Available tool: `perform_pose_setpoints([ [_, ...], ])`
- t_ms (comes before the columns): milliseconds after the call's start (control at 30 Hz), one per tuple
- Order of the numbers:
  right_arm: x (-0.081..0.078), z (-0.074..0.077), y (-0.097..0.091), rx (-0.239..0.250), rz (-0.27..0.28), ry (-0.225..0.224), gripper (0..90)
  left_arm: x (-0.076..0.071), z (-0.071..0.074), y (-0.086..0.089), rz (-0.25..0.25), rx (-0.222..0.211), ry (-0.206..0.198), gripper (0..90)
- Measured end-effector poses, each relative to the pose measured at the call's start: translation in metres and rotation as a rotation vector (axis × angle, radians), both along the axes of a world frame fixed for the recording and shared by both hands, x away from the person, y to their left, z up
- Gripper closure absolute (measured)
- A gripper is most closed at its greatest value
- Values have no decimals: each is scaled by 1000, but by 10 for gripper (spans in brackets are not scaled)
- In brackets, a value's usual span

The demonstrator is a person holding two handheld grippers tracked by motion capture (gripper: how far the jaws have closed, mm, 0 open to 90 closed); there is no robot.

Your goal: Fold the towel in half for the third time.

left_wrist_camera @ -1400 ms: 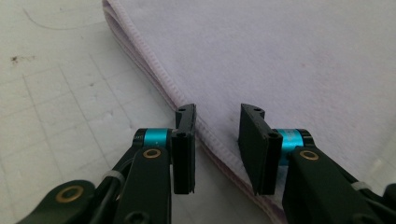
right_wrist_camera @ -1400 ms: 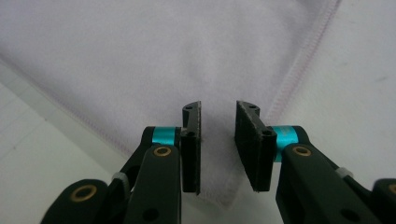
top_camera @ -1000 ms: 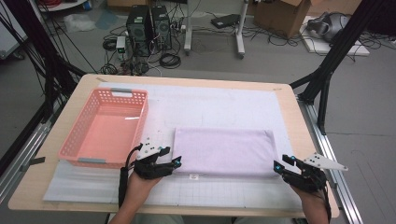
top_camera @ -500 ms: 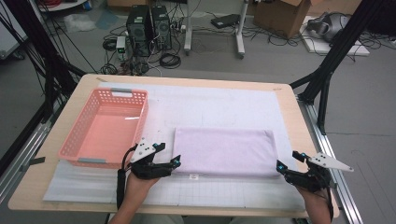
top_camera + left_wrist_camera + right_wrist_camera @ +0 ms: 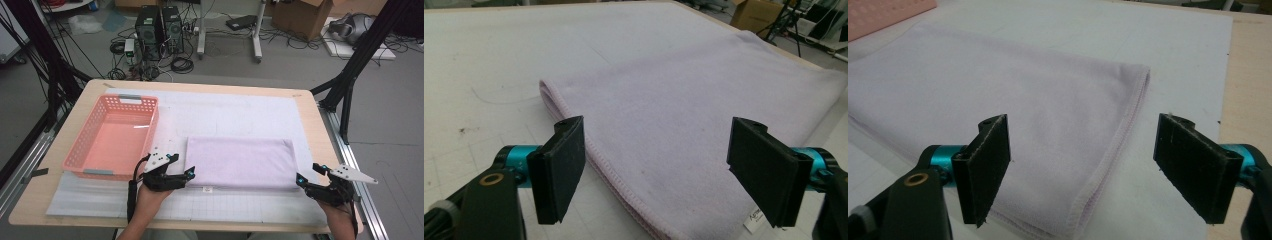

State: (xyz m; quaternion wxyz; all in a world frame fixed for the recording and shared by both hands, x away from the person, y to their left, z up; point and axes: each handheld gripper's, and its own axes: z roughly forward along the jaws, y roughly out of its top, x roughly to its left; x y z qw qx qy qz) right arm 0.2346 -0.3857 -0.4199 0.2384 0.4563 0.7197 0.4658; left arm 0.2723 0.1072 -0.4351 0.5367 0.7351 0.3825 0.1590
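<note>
A folded lilac towel [image 5: 240, 162] lies flat on the white mat, in front of both hands. My left gripper [image 5: 182, 166] sits at its near left corner. In the left gripper view the gripper [image 5: 656, 160] stands open, its jaws having just been opening. The towel's hemmed edge [image 5: 614, 185] runs under the gap, untouched by the pads. My right gripper [image 5: 309, 173] is at the near right corner. In the right gripper view it [image 5: 1080, 160] is also open after spreading wide and easing in a touch, with the towel's corner [image 5: 1083, 200] lying loose below the gap.
An empty pink basket [image 5: 112, 137] stands left of the towel, close to my left hand. The white mat [image 5: 240, 110] covers most of the wooden table [image 5: 320, 125]. A small white label [image 5: 756, 217] sticks out at the towel's near edge. Black frame legs flank the table.
Both pairs of jaws have spread apart and let go of the towel's near corners. The right hand has drawn slightly back and to the right. The towel lies still.
</note>
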Motion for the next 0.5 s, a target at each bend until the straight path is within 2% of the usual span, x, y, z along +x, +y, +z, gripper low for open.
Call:
perform_pose_setpoints([
  [133,1,0,3,-1,7,9,213,1,-4,-1,6,10,41,250],
  [267,5,0,9,-14,24,13,197,0,-4,-3,42,30,73,267],
  [400,7,0,14,-9,42,29,182,-2,-5,-6,46,50,87,259],
  [500,9,2,19,1,50,32,182,-1,-8,-6,42,63,114,276],
])
